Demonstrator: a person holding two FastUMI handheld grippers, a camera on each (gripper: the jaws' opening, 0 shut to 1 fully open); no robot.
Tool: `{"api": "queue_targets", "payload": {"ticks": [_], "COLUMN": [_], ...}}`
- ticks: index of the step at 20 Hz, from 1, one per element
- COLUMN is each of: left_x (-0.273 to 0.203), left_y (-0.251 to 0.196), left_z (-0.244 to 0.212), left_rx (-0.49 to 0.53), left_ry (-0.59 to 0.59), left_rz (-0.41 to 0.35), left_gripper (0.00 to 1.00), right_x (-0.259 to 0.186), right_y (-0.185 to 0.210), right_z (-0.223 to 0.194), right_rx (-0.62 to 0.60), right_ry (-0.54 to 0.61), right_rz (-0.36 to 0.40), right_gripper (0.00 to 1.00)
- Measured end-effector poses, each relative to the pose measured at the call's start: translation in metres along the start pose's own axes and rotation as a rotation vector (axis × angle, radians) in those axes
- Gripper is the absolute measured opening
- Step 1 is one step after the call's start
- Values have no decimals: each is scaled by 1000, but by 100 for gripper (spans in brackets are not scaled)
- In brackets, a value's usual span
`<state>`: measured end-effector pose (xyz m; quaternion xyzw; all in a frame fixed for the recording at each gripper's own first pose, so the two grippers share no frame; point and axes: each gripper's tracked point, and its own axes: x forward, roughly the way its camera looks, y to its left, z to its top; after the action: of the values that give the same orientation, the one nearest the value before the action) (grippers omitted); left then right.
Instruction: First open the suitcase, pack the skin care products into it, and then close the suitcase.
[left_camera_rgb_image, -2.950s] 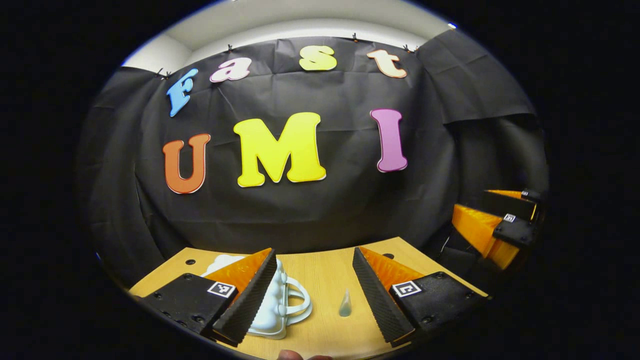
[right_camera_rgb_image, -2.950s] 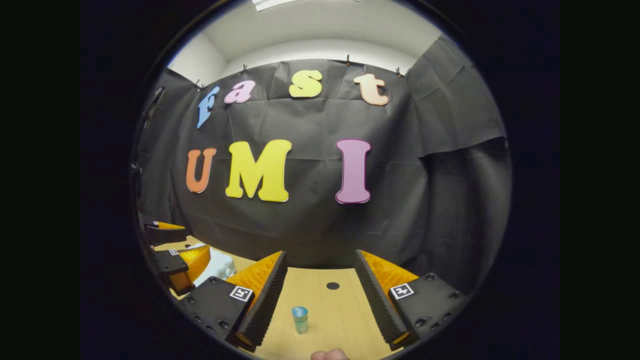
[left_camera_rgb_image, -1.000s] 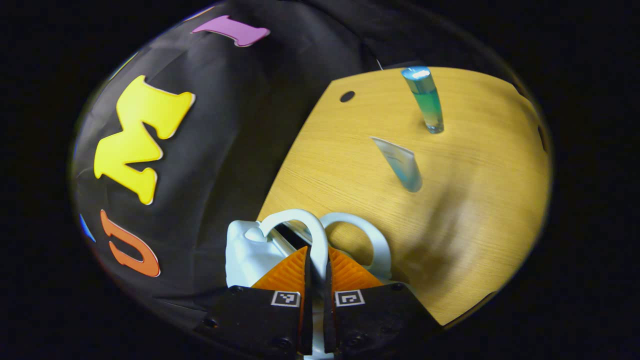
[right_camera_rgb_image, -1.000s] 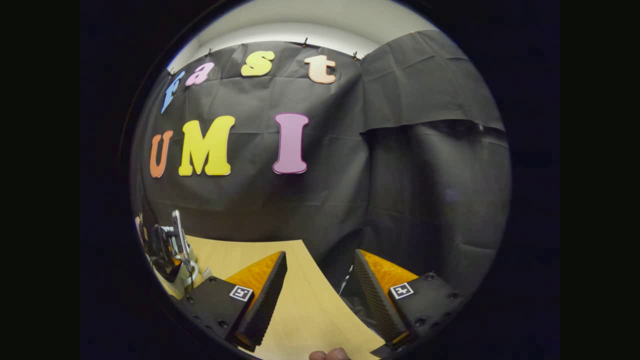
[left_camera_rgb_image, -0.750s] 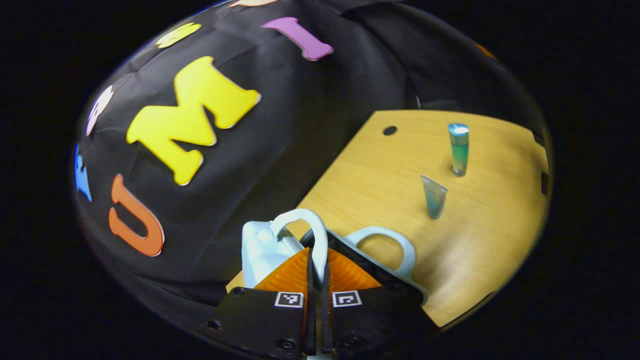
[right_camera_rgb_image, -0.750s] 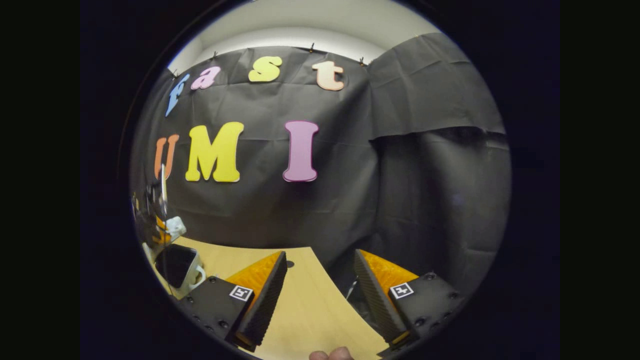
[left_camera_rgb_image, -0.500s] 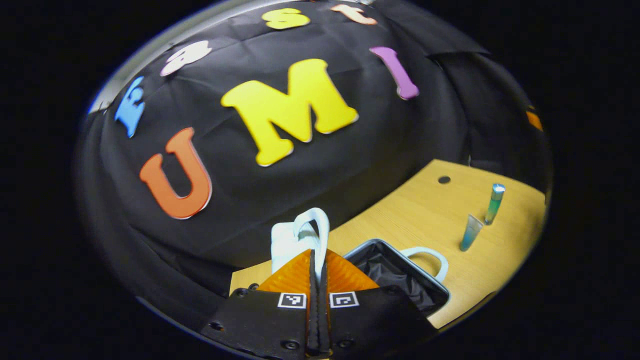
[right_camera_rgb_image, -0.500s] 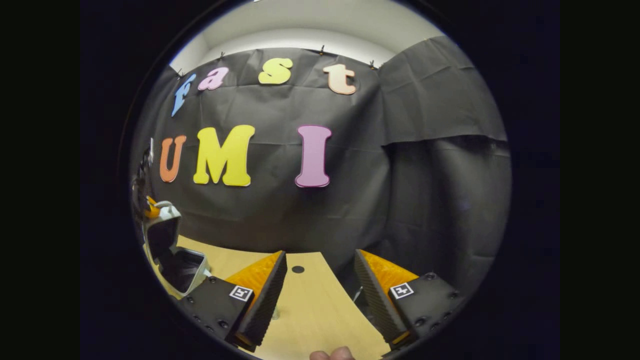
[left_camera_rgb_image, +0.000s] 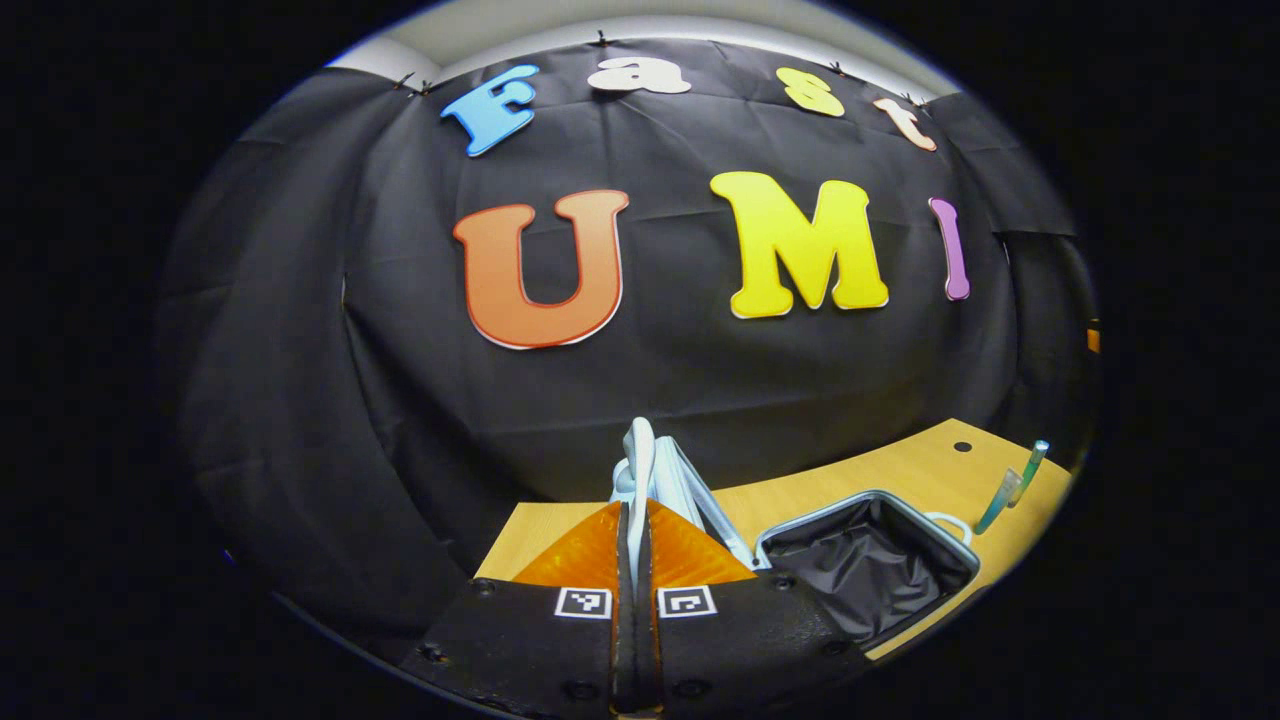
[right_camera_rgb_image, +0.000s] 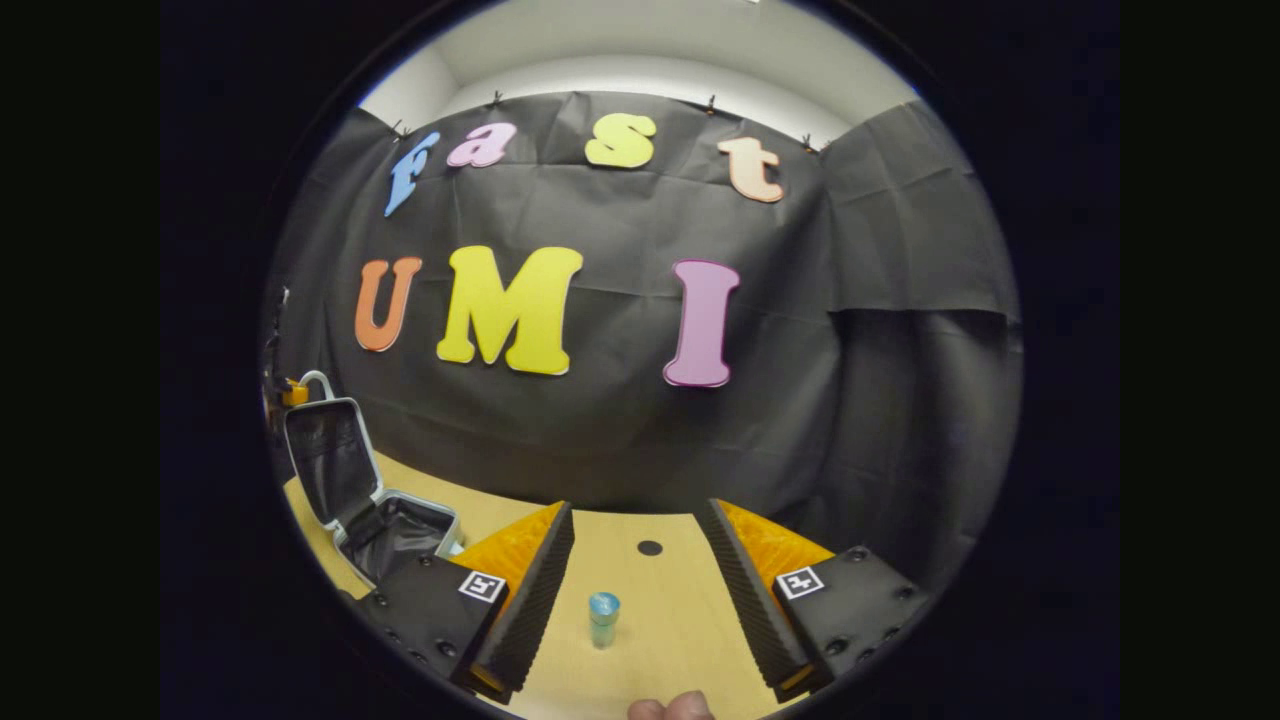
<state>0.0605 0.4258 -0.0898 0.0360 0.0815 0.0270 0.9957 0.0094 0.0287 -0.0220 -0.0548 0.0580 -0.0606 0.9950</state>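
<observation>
Suitcase (right_camera_rgb_image: 385, 520) lies open at the left end of the table (right_camera_rgb_image: 670, 600), lid (right_camera_rgb_image: 325, 460) raised upright, dark lining showing. Left gripper (left_camera_rgb_image: 637, 520) is clamped on the lid's handle (left_camera_rgb_image: 640, 470), both fingers pressed to it. Right gripper (right_camera_rgb_image: 635, 590) hovers right of the suitcase, fingers spread wide, nothing between them. Bottle (right_camera_rgb_image: 603, 618) stands upright on the table beyond those fingers. Tube (left_camera_rgb_image: 1003, 495) stands just beside the bottle (left_camera_rgb_image: 1030, 462), right of the suitcase (left_camera_rgb_image: 865, 565).
</observation>
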Motion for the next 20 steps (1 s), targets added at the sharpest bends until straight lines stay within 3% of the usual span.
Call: {"api": "queue_targets", "payload": {"ticks": [5, 11, 15, 16, 18, 19, 20], "left_x": [11, 14, 18, 24, 21, 20, 19], "left_y": [64, 91, 90, 92, 98, 101, 106], "left_z": [-81, -182, -230, -227, -232, -232, -233], "left_rx": [-240, -288, -413, -455, -499, -501, -487], "left_ry": [91, 269, 342, 281, 285, 284, 284], "left_rz": [43, 63, 70, 78, 108, 130, 159], "left_gripper": [3, 3, 3, 0, 10, 6, 22], "right_x": [4, 8, 10, 10, 10, 10, 10], "right_y": [33, 54, 46, 43, 40, 40, 39], "right_z": [13, 6, -1, -2, -5, -6, -6], "right_rx": [-29, -53, -73, -68, -61, -63, -64], "right_ry": [-4, 43, 69, 76, 86, 90, 90], "right_rz": [59, 95, 77, 69, 65, 66, 66], "right_gripper": [79, 79, 80, 80, 79, 80, 80]}}
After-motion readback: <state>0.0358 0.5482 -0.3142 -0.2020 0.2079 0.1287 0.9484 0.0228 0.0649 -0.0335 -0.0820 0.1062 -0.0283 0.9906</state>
